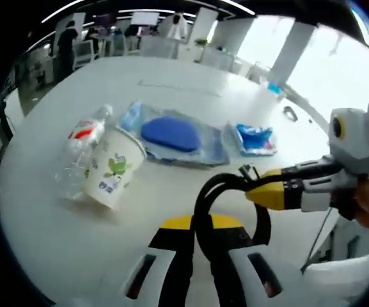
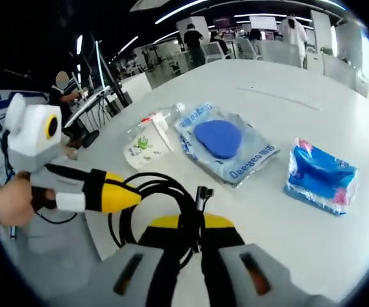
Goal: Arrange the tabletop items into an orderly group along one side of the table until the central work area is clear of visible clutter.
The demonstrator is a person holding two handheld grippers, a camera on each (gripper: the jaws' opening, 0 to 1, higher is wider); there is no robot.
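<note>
both grippers hover low over the white table (image 1: 171,83), each holding the looped black cable (image 1: 204,198) between closed jaws: the left gripper (image 1: 200,268) from one side, the right gripper (image 2: 183,268) from the other. beyond the cable lies a pouch (image 2: 226,148) with a blue pad; a paper cup (image 1: 112,167) and clear bottle (image 1: 82,144) touch just beside it, a blue tissue pack (image 2: 320,174) on its other side

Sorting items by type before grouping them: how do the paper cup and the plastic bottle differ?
The paper cup is opaque white with a green print; the plastic bottle is clear with a red-and-white label. The cup is wide with an open mouth; the bottle is narrower and capped. The bottle lies on its side; the cup leans against it. They touch.
</note>
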